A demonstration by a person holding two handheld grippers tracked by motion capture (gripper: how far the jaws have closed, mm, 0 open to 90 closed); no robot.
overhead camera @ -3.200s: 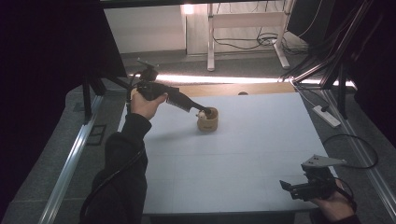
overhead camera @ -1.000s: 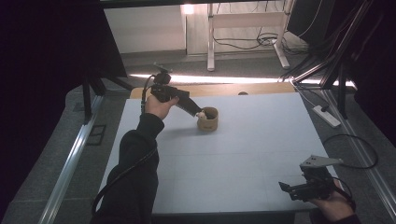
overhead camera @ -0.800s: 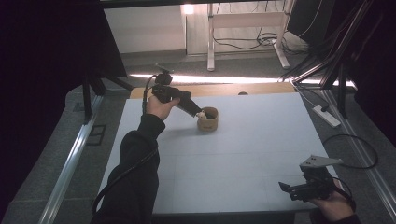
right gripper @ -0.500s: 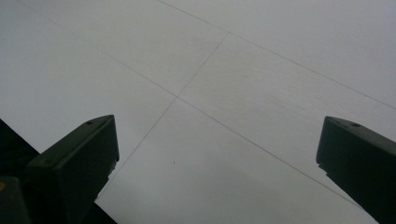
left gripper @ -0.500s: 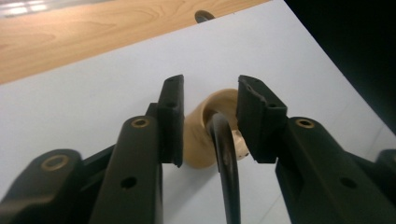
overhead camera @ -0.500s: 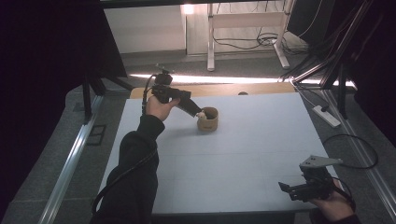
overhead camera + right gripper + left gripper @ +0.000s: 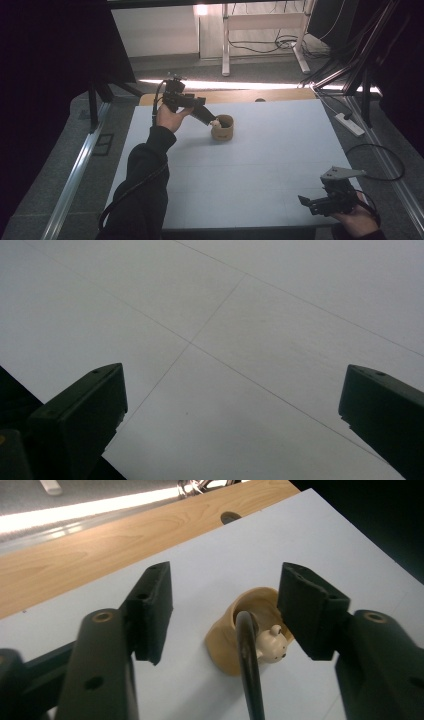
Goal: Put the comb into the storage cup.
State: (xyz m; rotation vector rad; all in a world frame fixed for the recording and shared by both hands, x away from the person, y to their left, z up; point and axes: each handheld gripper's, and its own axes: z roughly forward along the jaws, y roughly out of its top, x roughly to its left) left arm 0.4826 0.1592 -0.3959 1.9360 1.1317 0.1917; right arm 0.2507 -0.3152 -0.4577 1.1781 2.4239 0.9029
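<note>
A lab: white work table [image 7: 260,165], black curtains [image 7: 55,60], cables on floor [image 7: 265,46], camera-rig stands [image 7: 360,65].

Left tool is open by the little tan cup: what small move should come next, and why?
Probably ease the left tool forward and down so its jaws straddle the tan cup, then close. Its jaws stand open, the cup lies between and just beyond them, ungripped. The right tool hangs open, far off.

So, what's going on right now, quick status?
Left gripper open, at the tan cup. Small white figure on its rim. Right gripper open, idle. Nothing in the way.
</note>
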